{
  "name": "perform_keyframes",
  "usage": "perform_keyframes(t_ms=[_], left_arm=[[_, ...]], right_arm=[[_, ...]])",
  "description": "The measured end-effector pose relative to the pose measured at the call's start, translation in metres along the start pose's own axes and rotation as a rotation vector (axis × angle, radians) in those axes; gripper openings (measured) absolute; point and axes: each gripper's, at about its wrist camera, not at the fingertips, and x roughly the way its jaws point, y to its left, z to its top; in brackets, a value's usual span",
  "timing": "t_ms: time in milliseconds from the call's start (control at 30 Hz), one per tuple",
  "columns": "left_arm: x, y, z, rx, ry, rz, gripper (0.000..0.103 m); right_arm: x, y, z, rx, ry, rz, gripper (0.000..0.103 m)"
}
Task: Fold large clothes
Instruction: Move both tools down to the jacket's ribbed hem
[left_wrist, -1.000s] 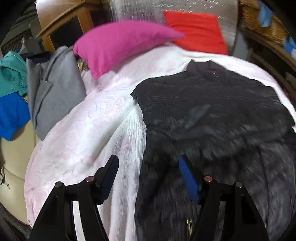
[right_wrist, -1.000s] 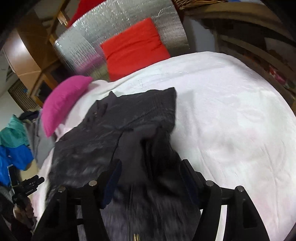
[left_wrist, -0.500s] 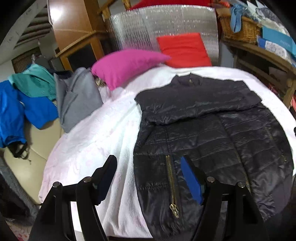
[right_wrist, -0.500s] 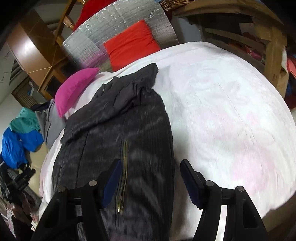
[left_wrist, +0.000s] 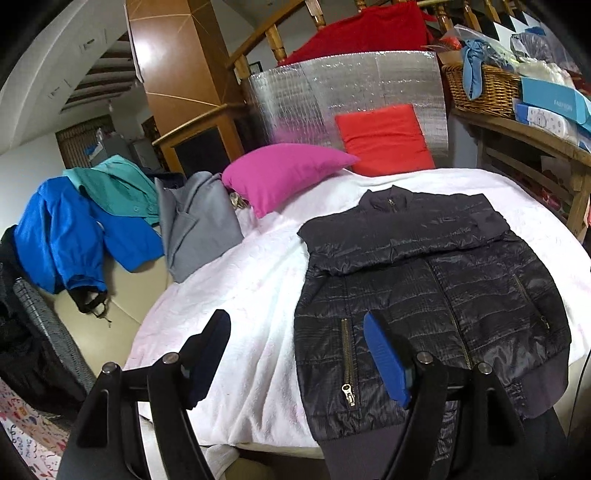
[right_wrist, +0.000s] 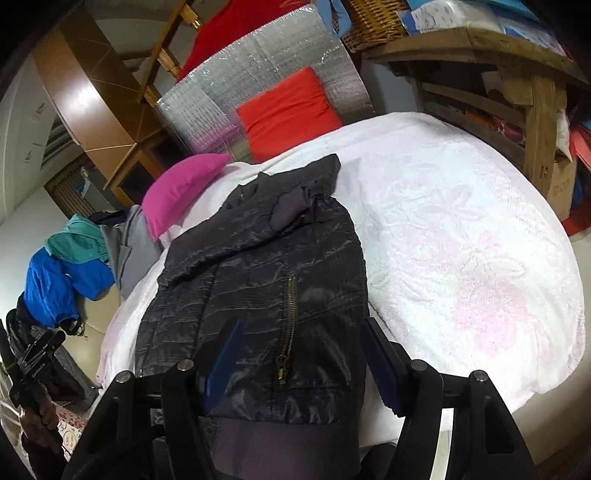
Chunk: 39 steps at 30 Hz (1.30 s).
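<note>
A black quilted jacket (left_wrist: 424, 291) lies flat on the white bedspread (left_wrist: 251, 295), front up, with both sleeves folded across its chest. Its ribbed hem hangs at the near bed edge. It also shows in the right wrist view (right_wrist: 258, 280). My left gripper (left_wrist: 297, 354) is open and empty, held above the bed's near edge just left of the jacket's hem. My right gripper (right_wrist: 303, 365) is open and empty, with its jaws apart over the jacket's lower right part and its pocket zip (right_wrist: 286, 325).
A pink pillow (left_wrist: 284, 173) and a red cushion (left_wrist: 384, 138) lie at the bed's head against a silver panel (left_wrist: 351, 96). A grey garment (left_wrist: 195, 225), teal and blue clothes (left_wrist: 74, 229) hang on the left. Wooden shelving (right_wrist: 517, 81) stands on the right.
Both grippers have pulled back toward the near edge of the bed and away from the jacket. The right gripper has let go of the sleeve, which now lies folded across the chest.
</note>
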Motion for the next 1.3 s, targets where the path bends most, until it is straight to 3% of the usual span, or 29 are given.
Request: perform_keyframes(t_ms=[533,1300], left_arm=[[-0.033,0.007,-0.01,-0.01,-0.036,0.049,0.076],[-0.018,0.005,-0.02,-0.007,0.001,0.075,0.076]], right_arm=[[-0.032,0.015,-0.01,-0.039,-0.053,0.047,0.069],[-0.016,0.014,-0.021,-0.039,-0.013,0.046,0.069]])
